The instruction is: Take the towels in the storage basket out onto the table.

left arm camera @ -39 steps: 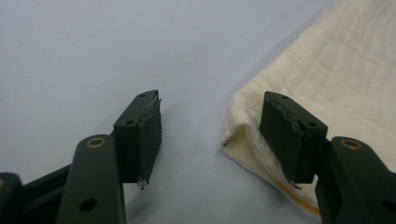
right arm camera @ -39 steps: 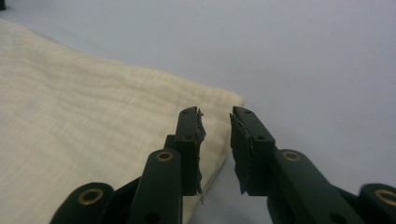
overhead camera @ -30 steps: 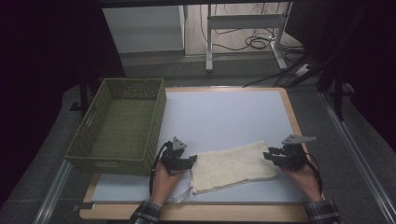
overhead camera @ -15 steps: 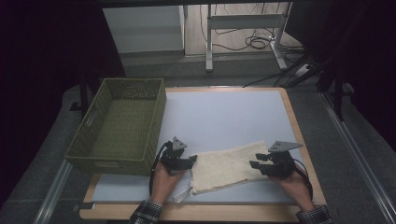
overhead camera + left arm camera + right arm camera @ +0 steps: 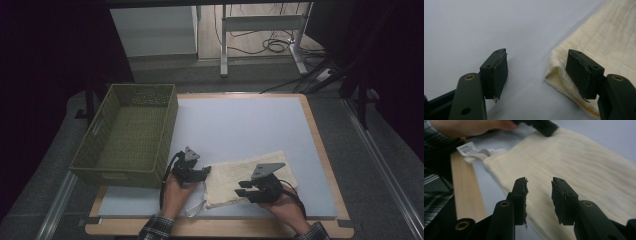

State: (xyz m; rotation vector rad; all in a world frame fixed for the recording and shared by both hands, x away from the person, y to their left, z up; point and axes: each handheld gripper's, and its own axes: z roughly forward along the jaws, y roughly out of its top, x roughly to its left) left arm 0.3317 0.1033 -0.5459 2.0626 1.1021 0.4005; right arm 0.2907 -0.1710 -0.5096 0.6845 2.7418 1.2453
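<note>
Cream cloth (image 5: 240, 176), quilted and folded flat, lies on the pale blue mat (image 5: 250, 125) just right of the green wicker basket (image 5: 127, 135), near the table's front wooden edge (image 5: 466, 192). Its long axis runs from the lower left, nearest the basket, up toward the right, rising slightly away from the person. A white care label (image 5: 466, 148) sticks out of its near-left corner. The left gripper (image 5: 536, 72), just right of the basket's front corner, has its jaws apart, one on the bare mat and one resting over the cloth's left edge, with nothing pinched. The right gripper (image 5: 539, 197) hovers over the cloth's right half; its jaws have just been closing, a gap remains, and no cloth is between them.
</note>
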